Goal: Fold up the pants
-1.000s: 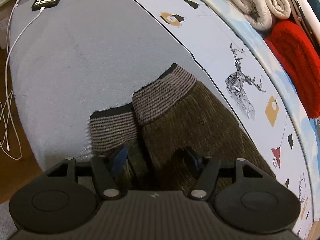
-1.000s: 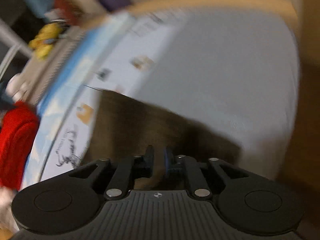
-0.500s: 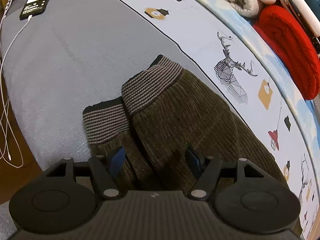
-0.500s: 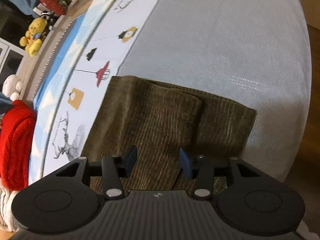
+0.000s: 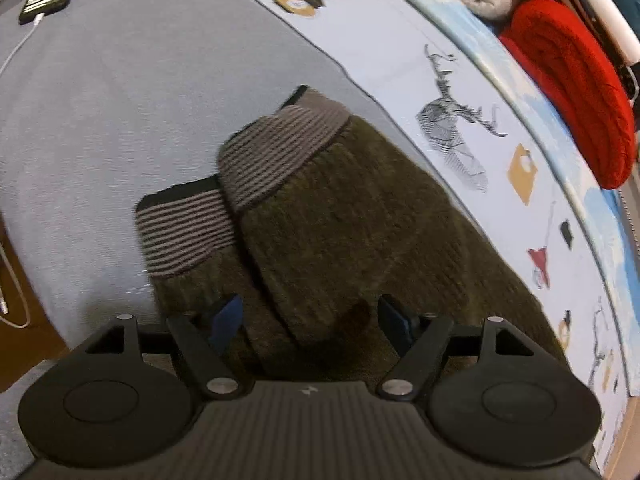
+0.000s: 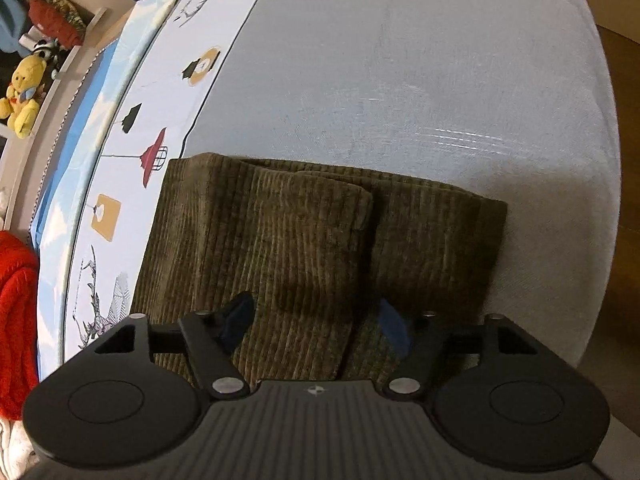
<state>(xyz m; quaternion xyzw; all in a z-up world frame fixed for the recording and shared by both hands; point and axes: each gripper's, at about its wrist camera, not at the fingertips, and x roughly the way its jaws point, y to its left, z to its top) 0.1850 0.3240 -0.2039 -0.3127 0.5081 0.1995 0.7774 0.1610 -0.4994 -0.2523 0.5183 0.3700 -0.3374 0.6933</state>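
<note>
Olive-brown corduroy pants (image 5: 352,224) with 2 striped knit cuffs (image 5: 280,152), laid on grey bedcover (image 6: 400,80), legs stacked unevenly. Left gripper (image 5: 310,316) over cuff end, jaws wide, holding nothing. Right gripper (image 6: 316,320) over folded end, jaws wide, empty. Risk: pinching only the top layer, skewing the fold. No containers visible.

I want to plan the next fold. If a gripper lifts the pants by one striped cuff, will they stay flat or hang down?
The pants look like soft corduroy and already lie in folded layers, so they would probably droop. The thick fabric seems fairly heavy, and the ribbed cuff should not slip easily from the fingers.
</note>
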